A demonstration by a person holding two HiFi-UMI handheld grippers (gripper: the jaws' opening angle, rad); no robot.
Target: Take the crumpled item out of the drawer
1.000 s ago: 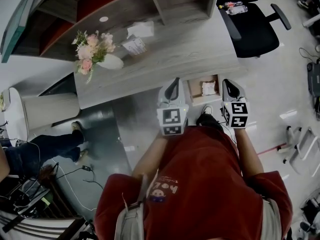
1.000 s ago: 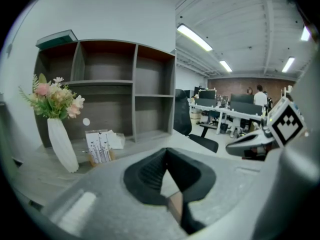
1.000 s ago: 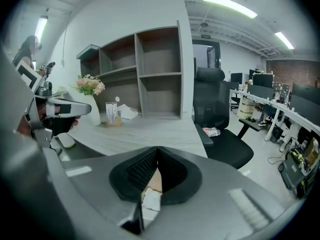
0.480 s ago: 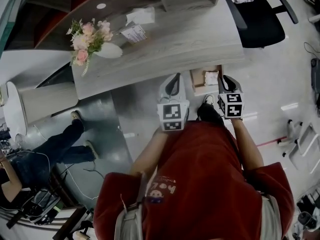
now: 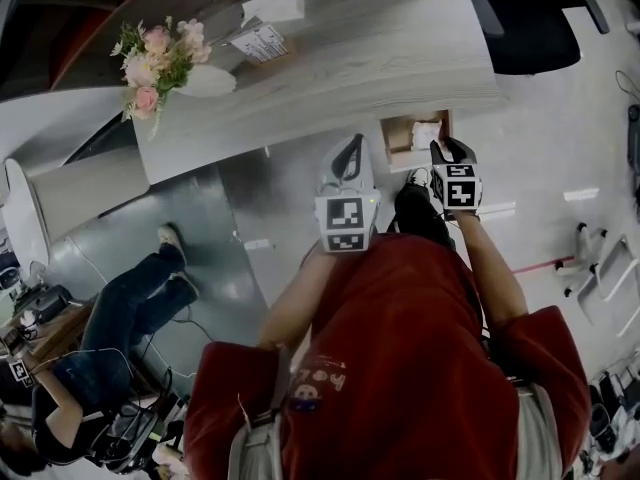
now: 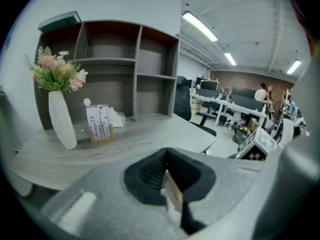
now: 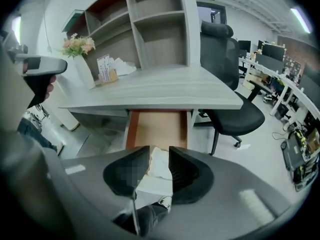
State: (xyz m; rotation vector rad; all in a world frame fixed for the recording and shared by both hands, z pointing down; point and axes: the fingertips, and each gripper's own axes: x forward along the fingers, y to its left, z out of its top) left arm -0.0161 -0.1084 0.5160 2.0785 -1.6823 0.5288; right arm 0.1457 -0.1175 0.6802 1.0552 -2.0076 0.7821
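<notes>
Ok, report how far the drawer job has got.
Done: the drawer stands open. In hand: the right hand-held gripper hangs over the crumpled white item lying inside. Its jaws have just been opening and stand apart, with the item showing between them but not gripped. Left: close on the item and lift it out.

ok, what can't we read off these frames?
- Crumpled item: paper or cloth is unclear. It is tiny in the head view and mostly behind the right gripper in that gripper's own view. Its jaws have just been opening, with the item showing between them; contact cannot be judged.
- Drawer: the front part is hidden by those jaws.
- Card holder: the print is too small in the left gripper view.
</notes>
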